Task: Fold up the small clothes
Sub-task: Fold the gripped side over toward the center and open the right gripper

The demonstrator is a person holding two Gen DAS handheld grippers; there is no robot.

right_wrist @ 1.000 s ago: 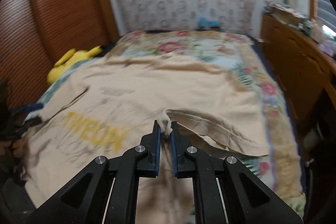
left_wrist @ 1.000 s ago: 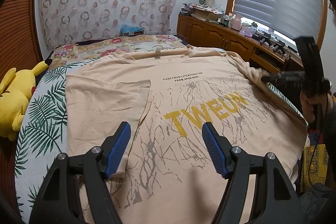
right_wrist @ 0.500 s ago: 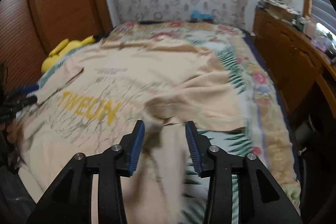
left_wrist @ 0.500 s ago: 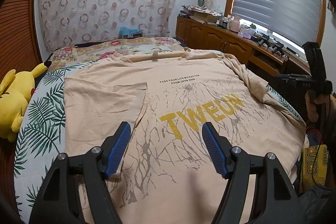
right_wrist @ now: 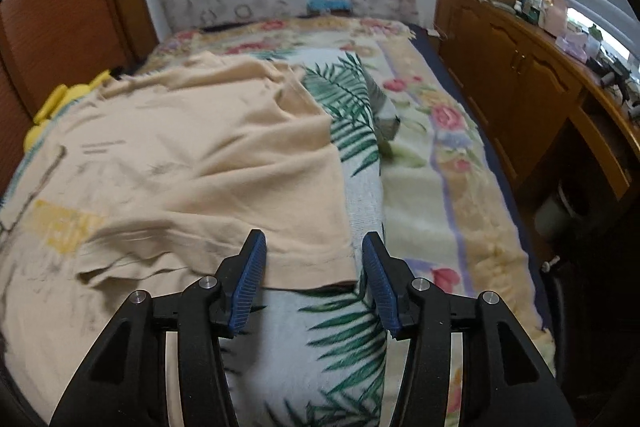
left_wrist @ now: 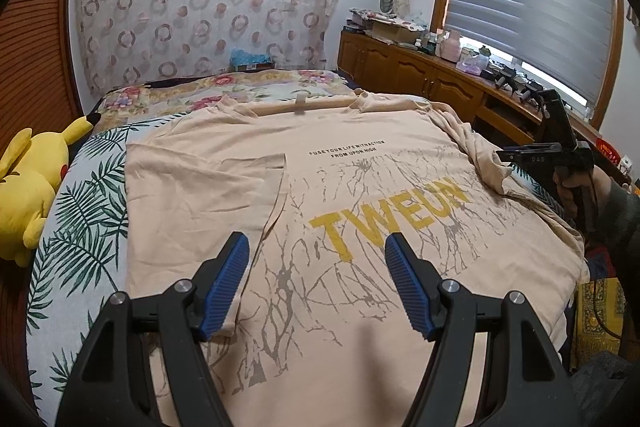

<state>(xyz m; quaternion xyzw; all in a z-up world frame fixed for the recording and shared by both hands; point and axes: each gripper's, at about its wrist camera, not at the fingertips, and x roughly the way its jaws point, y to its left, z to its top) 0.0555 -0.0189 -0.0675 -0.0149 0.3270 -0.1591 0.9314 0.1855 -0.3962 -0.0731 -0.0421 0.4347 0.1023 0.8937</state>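
Note:
A beige T-shirt (left_wrist: 360,187) printed TWEUN lies spread flat on the bed, collar at the far end. Its left sleeve (left_wrist: 200,183) is folded in over the body. The other sleeve (left_wrist: 476,155) lies rumpled along the shirt's right edge. My left gripper (left_wrist: 317,247) hovers open over the lower front of the shirt, with nothing between its blue pads. My right gripper (right_wrist: 314,243) is open just above the sleeve hem (right_wrist: 304,267), its pads clear of the cloth. In the left wrist view a hand (left_wrist: 576,187) holds it at the bed's right side.
A yellow plush toy (left_wrist: 28,187) lies at the bed's left edge. The palm-leaf bedcover (right_wrist: 352,327) shows beside the shirt. A wooden cabinet (right_wrist: 520,87) with clutter on top runs along the right wall, close to the bed.
My right gripper, shut on the sleeve edge a second ago, opened and let it drop, then moved down toward the bed's right side. The left gripper kept still.

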